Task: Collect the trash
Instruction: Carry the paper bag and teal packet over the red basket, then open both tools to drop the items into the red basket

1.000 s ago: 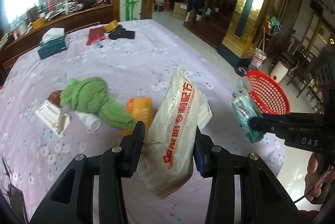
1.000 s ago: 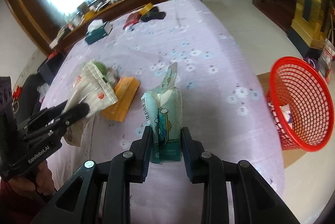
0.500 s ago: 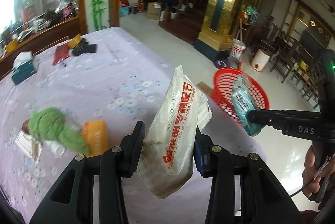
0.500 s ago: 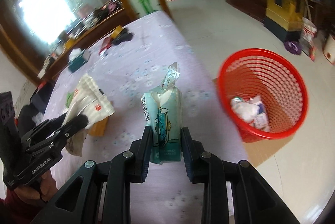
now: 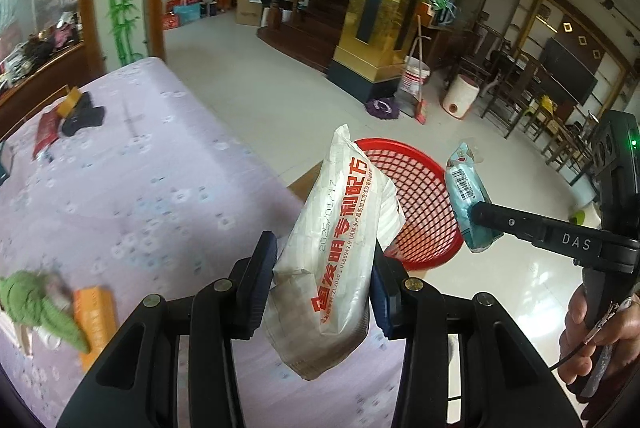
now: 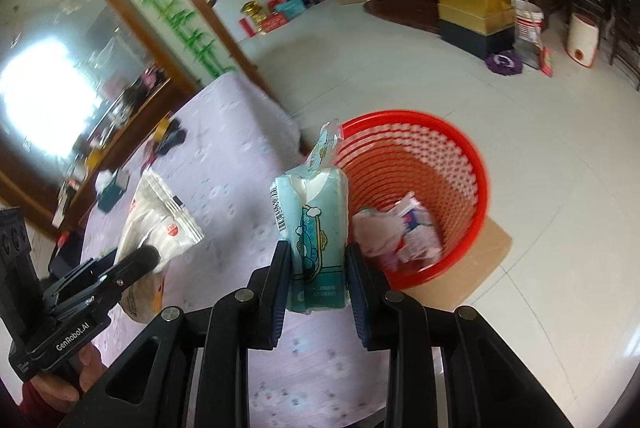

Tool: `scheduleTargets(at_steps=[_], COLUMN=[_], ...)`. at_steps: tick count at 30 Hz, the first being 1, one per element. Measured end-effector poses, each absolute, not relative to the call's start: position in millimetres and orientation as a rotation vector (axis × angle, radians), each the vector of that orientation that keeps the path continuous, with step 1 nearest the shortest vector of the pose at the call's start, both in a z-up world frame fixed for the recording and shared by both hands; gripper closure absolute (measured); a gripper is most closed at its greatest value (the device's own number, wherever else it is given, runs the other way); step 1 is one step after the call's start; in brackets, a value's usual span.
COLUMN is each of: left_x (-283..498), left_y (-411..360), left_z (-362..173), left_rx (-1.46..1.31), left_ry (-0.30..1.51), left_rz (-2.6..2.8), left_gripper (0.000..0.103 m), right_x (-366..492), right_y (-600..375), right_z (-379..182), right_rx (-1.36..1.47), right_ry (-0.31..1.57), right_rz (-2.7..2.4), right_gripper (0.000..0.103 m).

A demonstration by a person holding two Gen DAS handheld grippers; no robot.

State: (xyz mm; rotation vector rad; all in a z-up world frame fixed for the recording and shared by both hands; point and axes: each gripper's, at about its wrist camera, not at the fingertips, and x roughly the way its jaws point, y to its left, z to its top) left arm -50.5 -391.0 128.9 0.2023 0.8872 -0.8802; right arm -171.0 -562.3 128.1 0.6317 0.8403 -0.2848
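My left gripper (image 5: 322, 280) is shut on a white bag with red print (image 5: 340, 236), held upright over the table's right edge. My right gripper (image 6: 318, 272) is shut on a teal tissue pack (image 6: 316, 228), held upright. A red mesh basket (image 6: 464, 156) stands on the floor beside the table and holds crumpled wrappers (image 6: 404, 228). In the left wrist view the basket (image 5: 420, 196) is just behind the white bag, and the right gripper's tissue pack (image 5: 466, 196) hangs at the basket's right rim. In the right wrist view the white bag (image 6: 156, 216) is at the left.
The table has a lilac flowered cloth (image 5: 120, 188). On it lie a green cloth (image 5: 36, 304), an orange box (image 5: 94, 320), a red packet (image 5: 46, 130) and black items (image 5: 84, 114). Beyond the basket are tiled floor, a gold pillar (image 5: 380, 0), buckets and chairs.
Both grippers have swung right with their loads, away from the table's middle and toward the red basket, which now sits close in front of both.
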Motion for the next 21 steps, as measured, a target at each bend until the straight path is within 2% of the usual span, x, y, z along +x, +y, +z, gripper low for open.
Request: scheduleTargets(at_steps=[9,12,14,16,21], left_x=[-49,-44,-42,-41,-40], left_y=[-464,-483,-493,-496,-489], left_z=[120,116,116,118,120], left_rx=[0.256,0.263,0.257,0.254,0.233], left_ry=[0.908,0.921,0.919,0.914,0.923], left_rz=[-0.901,-0.899,-0.902,-0.891,-0.898], left_gripper=[0.061,0.06,0.049,0.041,0.041], right_x=[-167,-159,-153,-150,-153], right_y=[-615,-628,-636,-642,-646], right_z=[123,118,116,117,124], right_rx=[0.678,0.682,0.681,0.682,0.644], right_ry=[0.839,0.845,0.848,0.842,0.821], right_rz=[-0.342,-0.353,-0.366,-0.379,-0.392], right_gripper=[0.073,0.07,0.056,0.052,0.052])
